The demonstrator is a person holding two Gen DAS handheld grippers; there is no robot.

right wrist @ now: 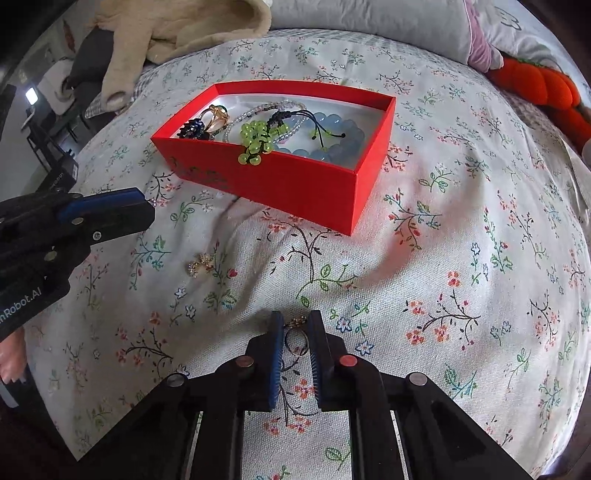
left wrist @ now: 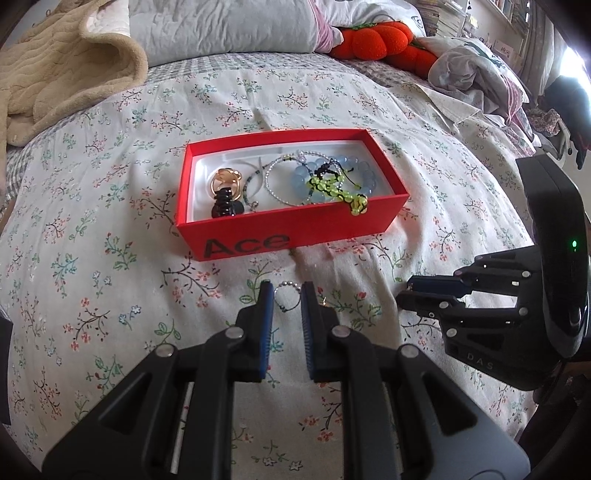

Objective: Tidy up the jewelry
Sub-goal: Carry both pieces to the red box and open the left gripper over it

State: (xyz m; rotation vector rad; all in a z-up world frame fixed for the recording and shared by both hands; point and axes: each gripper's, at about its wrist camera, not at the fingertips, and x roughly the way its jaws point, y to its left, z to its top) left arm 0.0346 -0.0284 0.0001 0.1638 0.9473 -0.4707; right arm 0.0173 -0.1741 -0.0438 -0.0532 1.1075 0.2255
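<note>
A red open box (left wrist: 295, 229) (right wrist: 295, 184) marked "Ace" sits on the floral bedspread. It holds a blue bead bracelet (left wrist: 364, 173) (right wrist: 332, 125), a green bead bracelet (left wrist: 332, 186) (right wrist: 255, 138) draped over the front wall, a clear bead strand (left wrist: 275, 186), a gold ring (left wrist: 225, 179) and a black clip (left wrist: 225, 205). My left gripper (left wrist: 287, 299) is open around a small beaded ring (left wrist: 286, 297) on the bed. My right gripper (right wrist: 295, 334) is open around a gold ring (right wrist: 296, 341) on the bed. A small gold brooch (right wrist: 201, 264) lies on the bedspread.
A beige blanket (left wrist: 55, 74) lies at the back left. Grey pillows (left wrist: 221, 26) and an orange plush (left wrist: 384, 40) lie at the bed's head. Crumpled clothes (left wrist: 469, 70) are at the back right. The other gripper shows in each view (left wrist: 480, 295) (right wrist: 74, 221).
</note>
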